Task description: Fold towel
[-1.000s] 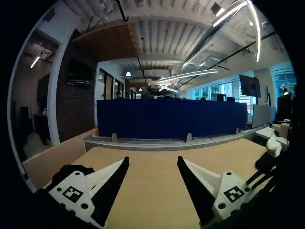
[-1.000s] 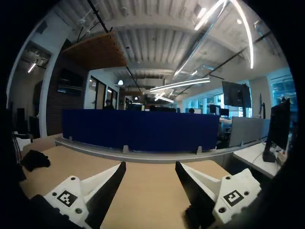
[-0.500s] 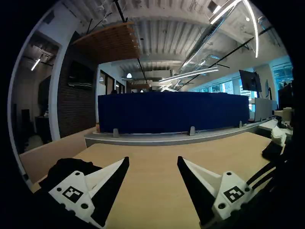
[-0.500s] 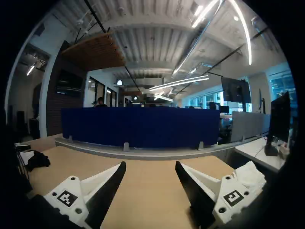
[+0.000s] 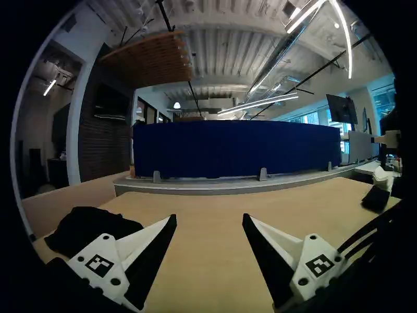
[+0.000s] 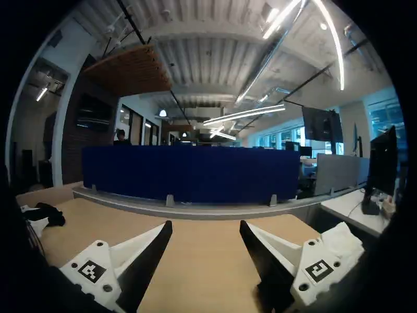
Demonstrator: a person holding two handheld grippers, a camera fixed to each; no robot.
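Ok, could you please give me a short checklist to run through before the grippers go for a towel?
1. Left gripper open: ok, fingers apart, nothing between them.
2. Right gripper open: ok, nothing between its fingers either.
3. A cloth within sight: ok, a black cloth lies on the table, beside the left gripper's left finger.
4. Black cloth spread flat: not ok, it lies bunched up.
5. Which cloth to fold: cannot tell; a white cloth also lies behind the right gripper's right finger.
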